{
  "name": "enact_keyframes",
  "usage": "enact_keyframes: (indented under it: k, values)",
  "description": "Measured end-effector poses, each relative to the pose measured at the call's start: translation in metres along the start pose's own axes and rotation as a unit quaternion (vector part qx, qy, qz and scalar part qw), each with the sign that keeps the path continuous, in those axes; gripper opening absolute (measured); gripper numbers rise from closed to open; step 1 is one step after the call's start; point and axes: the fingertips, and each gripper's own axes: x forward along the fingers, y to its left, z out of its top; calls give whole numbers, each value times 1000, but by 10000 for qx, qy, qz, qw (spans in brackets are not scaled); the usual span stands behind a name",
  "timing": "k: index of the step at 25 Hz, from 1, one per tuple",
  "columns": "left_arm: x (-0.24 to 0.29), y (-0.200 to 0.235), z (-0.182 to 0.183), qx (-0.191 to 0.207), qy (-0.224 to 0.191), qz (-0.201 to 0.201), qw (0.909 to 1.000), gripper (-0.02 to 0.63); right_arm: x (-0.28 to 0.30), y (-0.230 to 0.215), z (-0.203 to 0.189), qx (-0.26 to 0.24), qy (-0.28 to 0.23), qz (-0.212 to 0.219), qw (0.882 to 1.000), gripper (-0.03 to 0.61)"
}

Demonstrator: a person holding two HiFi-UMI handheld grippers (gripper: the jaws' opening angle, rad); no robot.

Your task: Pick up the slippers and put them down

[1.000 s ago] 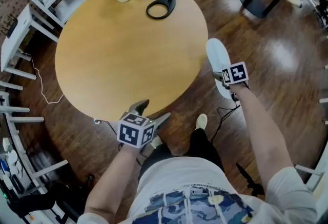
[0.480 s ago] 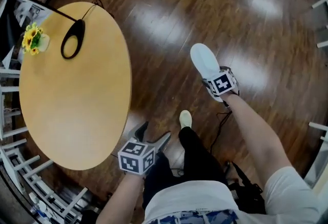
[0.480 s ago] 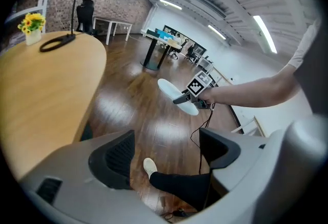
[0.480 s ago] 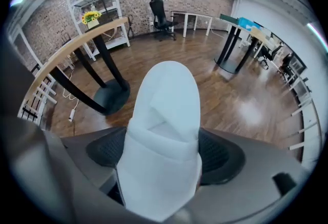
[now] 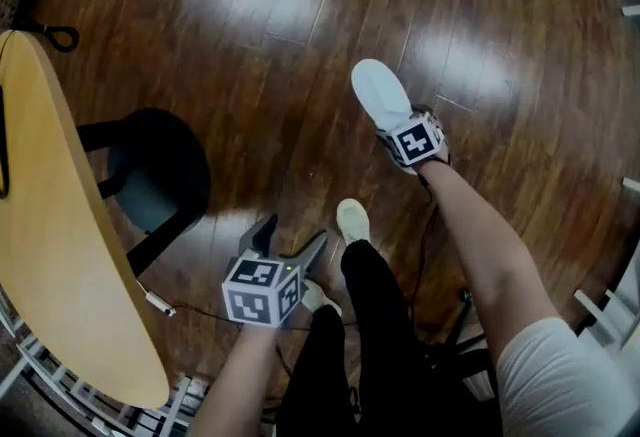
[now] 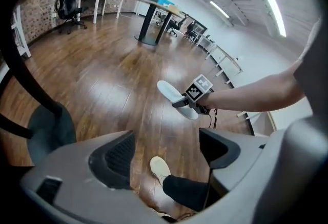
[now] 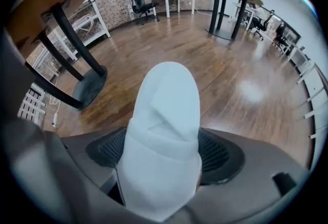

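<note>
One white slipper (image 5: 378,93) clamped in right gripper (image 5: 400,133); table (image 5: 50,225) well apart.

- The slipper (image 5: 381,95) sits between the right tongs (image 5: 398,137), above the floor (image 5: 250,75).
- The left tongs (image 5: 290,239) hang left of a foot (image 5: 351,221).
- The surface (image 5: 50,255) lies far left.

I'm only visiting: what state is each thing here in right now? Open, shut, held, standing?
left hand-held gripper: open, nothing between its jaws, held above the floor.
right hand-held gripper: shut on the white slipper.
white slipper: clamped at one end, off the floor, sticking out past the jaws.
round table: standing upright on its dark base.
</note>
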Motion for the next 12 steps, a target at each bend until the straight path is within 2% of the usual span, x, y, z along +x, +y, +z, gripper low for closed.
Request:
enact_keyframes:
  k: [4,8,12]
  values:
    - [85,44,-29,-226,339,-16,9992,399,116,-1,-47,140,237,108,9996,459]
    - [151,87,-40,-298,431,40,9986,399,206,-6,-61,309,169,190,9992,459]
    - [197,126,-43,-441,455,114,9979,399,267,-14,-77,367,175,167,9990,459]
